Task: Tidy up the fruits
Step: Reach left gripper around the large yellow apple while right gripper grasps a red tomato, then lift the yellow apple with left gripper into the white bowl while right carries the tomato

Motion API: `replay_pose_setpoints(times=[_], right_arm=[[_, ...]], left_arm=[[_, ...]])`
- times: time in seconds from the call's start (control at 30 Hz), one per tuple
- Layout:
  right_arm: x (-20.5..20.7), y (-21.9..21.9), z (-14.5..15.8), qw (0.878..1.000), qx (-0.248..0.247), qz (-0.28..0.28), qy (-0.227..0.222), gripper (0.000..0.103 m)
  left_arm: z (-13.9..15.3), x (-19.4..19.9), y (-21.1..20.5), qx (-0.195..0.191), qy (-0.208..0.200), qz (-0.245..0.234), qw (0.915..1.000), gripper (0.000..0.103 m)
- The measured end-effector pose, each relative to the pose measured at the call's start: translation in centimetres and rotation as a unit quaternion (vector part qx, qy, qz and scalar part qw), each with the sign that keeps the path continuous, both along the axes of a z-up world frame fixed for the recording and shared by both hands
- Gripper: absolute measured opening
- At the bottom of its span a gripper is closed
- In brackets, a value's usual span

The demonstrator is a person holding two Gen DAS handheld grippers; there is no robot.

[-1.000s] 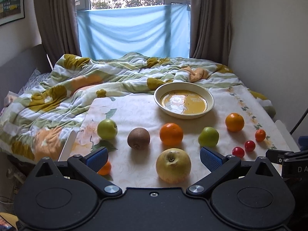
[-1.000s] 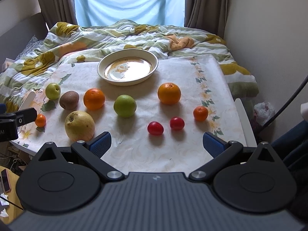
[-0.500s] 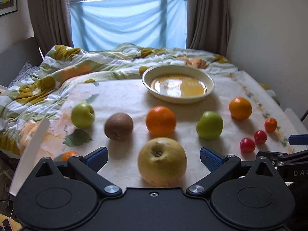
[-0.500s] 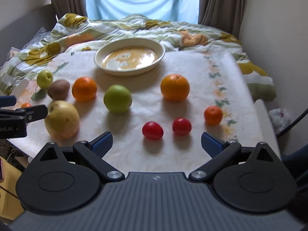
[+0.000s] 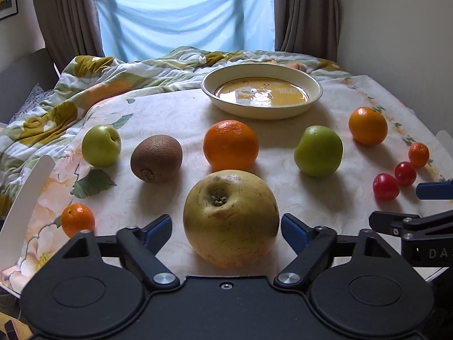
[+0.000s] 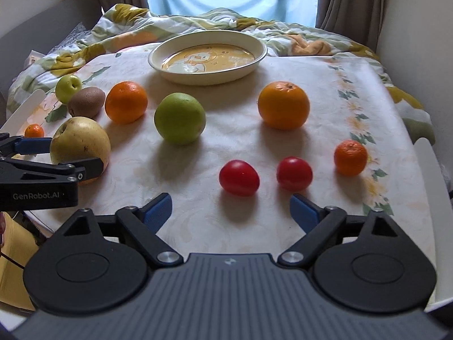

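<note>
Straddling the big yellow pear [image 5: 230,217], the left hand-held gripper [image 5: 226,231] has both blue pads spread wide, one on either side of the fruit with a sliver of cloth showing at each flank, so no grip yet. That pear sits low centre in the left wrist view, its dimpled end tipped up toward the camera.

Over on the right wrist view, the right hand-held gripper [image 6: 230,211] is spread wide too, holding nothing, with the nearer of two red tomatoes [image 6: 239,178] just beyond its pads and the second tomato [image 6: 294,173] just right of it.

Counting outward: one pear, two green apples, the larger [image 5: 318,150] right of centre and the smaller [image 5: 101,145] at far left; two big oranges, one mid-frame [image 5: 231,144] directly behind the pear and one [image 5: 367,125] at upper right; two small mandarins, one [image 5: 78,219] at lower left near the cloth's edge and one [image 5: 418,154] at far right; one kiwi [image 5: 156,158], its long axis running upper right to lower left, its stem end toward the lower left.

One cream bowl [image 5: 314,96] stands at the back centre, nothing in it. Bare desk [image 6: 325,79] lies between bowl and fruit row. Behind, a rumpled quilt [image 5: 85,90] rises along the far and left edges.
</note>
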State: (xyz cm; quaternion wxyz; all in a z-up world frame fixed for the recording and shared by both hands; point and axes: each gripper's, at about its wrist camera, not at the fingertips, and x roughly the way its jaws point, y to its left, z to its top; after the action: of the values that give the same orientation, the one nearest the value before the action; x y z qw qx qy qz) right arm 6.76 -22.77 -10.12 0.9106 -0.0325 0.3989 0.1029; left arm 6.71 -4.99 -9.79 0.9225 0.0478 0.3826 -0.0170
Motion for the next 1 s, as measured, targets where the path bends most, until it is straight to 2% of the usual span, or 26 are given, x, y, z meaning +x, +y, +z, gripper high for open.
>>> replay_pose_setpoints(times=[0.03,0.1,0.27,0.37,0.53,0.63,0.7,0.73,1.0], right_arm=[[0.2,0.1,-0.2,1.000,0.002,-0.001,0.001,0.102],[0.4,0.2,-0.4,1.000,0.007,0.001,0.004,0.098],[1.1,0.9,-0.8,1.000,0.001,0.004,0.003,0.095],[1.6,1.1,-1.0,1.000,0.000,0.004,0.005,0.085],[2.1,1.2,-1.1,1.000,-0.003,-0.004,-0.004,0.077],[2.3,1.1,-1.0,1.000,-0.008,-0.009,-0.007,0.069],[2.4,0.9,-0.9,1.000,-0.010,-0.013,-0.008,0.054],[2.4,0.8,-0.9,1.000,-0.009,-0.013,-0.008,0.051],[2.1,0.8,0.3,1.000,-0.005,0.000,-0.015,0.050]], left_arm=[[0.0,0.0,-0.1,-0.002,0.000,-0.004,1.0000,0.078],[-0.1,0.0,-0.2,0.000,0.000,-0.006,1.0000,0.077],[-0.1,-0.2,-0.3,0.003,-0.004,-0.005,1.0000,0.077],[-0.1,-0.2,-0.3,0.003,-0.006,-0.007,1.0000,0.077],[0.0,-0.2,0.1,-0.006,-0.003,-0.004,1.0000,0.077],[0.1,-0.1,0.0,-0.007,0.002,-0.003,1.0000,0.077],[0.2,-0.1,0.0,-0.013,0.004,0.003,0.9999,0.077],[0.2,-0.1,0.0,-0.017,0.004,0.004,0.9998,0.077],[1.9,-0.6,0.1,-0.024,-0.008,0.010,0.9996,0.077]])
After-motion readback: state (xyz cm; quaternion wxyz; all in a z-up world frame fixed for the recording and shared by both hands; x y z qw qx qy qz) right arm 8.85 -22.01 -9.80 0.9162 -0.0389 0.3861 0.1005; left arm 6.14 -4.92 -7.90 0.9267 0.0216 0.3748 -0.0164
